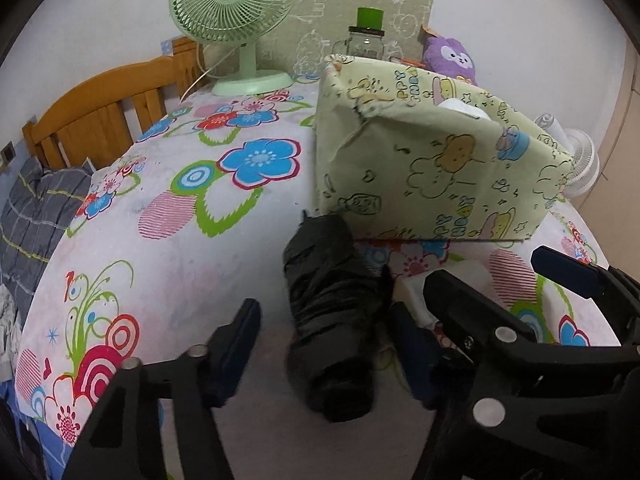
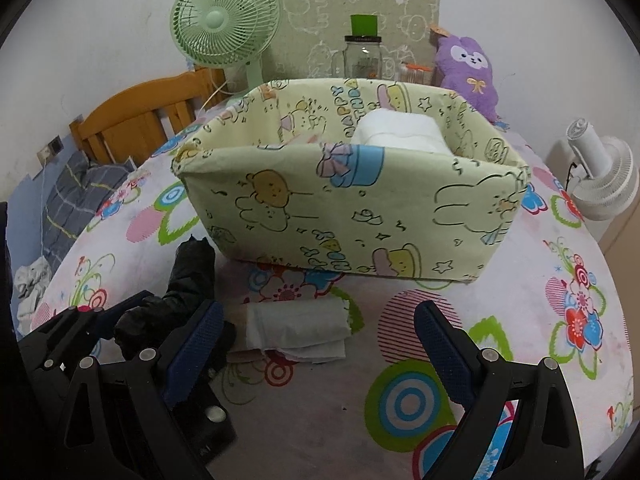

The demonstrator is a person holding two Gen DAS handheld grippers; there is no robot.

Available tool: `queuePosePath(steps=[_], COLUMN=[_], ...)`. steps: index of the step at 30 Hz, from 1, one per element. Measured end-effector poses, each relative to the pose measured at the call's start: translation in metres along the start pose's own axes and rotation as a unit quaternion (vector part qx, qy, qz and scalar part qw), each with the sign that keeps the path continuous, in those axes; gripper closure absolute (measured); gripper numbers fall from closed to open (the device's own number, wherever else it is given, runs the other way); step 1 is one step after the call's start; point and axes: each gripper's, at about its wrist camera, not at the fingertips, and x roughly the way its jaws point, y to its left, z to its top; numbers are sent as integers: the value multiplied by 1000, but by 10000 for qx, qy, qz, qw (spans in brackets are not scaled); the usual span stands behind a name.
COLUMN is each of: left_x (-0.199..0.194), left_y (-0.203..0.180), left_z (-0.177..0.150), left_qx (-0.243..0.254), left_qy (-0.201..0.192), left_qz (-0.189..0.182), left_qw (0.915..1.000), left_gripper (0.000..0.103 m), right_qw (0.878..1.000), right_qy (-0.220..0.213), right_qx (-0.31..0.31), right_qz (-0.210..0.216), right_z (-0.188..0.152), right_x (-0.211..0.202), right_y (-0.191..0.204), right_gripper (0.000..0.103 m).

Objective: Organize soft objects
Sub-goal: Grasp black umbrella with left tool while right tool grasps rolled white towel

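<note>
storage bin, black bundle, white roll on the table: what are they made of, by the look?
Storage bin: printed cotton-like fabric, matte; its walls sag and crease.
Black bundle: thin plastic film, probably bags; glossy crinkles.
White roll: soft matte sheet, cloth or nonwoven; loose layered edges, can't tell which.

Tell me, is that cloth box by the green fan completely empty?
No. In the right wrist view a white folded bundle sits inside the fabric box.
</note>
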Motion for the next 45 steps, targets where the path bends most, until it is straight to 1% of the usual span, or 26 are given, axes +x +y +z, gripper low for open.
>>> queuePosePath(steps=[1,2,6,10,12,17,19,21,23,26,27,28,29,31,34,36,40,45], left_x=[0,1,3,3,1,2,2,2,2,2,2,2,2,2,1,0,-1,-4], left_y=[1,1,2,2,4,14,14,14,15,13,13,12,11,9,5,3,0,-8], left_z=[0,0,0,1,0,-1,-1,-2,-2,-2,-2,-2,-2,-3,-4,-4,-5,-6], left_qx=[7,11,7,77,122,120,136,108,77,138,137,140,150,177,239,251,292,312], left_qy=[-7,-9,-20,-44,-73,-38,-52,-61,-48,-62,-60,-63,-72,-84,-107,-97,-97,-104], left_qz=[-27,-48,-20,82,214,406,418,426,402,439,424,423,447,489,572,565,588,485], left_qw=[10000,10000,10000,9999,9997,9991,9990,9990,9991,9989,9990,9990,9989,9986,9980,9980,9978,9983], left_gripper=[46,53,58,59,60,60,60,60,60,60,60,60,60,60,60,61,61,61], right_qw=[10000,10000,10000,9999,9998,9994,9993,9991,9985,9988,9990,9991,9992,9992,9993,9993,9994,9996], right_qy=[25,40,93,125,171,281,320,359,397,368,333,290,255,220,211,210,191,160], right_qx=[2,3,-15,11,23,22,74,154,320,278,261,258,252,238,217,219,224,212], right_qz=[13,19,20,45,76,177,205,137,215,178,167,161,171,218,238,206,170,90], right_z=[0,0,0,0,1,1,1,1,-1,-1,-1,-2,-3,-4,-6,-7,-7,-9], right_x=[2,3,7,10,14,23,27,32,36,37,37,36,34,33,31,30,27,21], right_y=[0,1,3,3,4,8,10,10,8,9,9,9,11,13,16,16,15,8], right_gripper=[5,5,5,5,5,5,5,5,6,7,12,20,23,34,42,48,52,52])
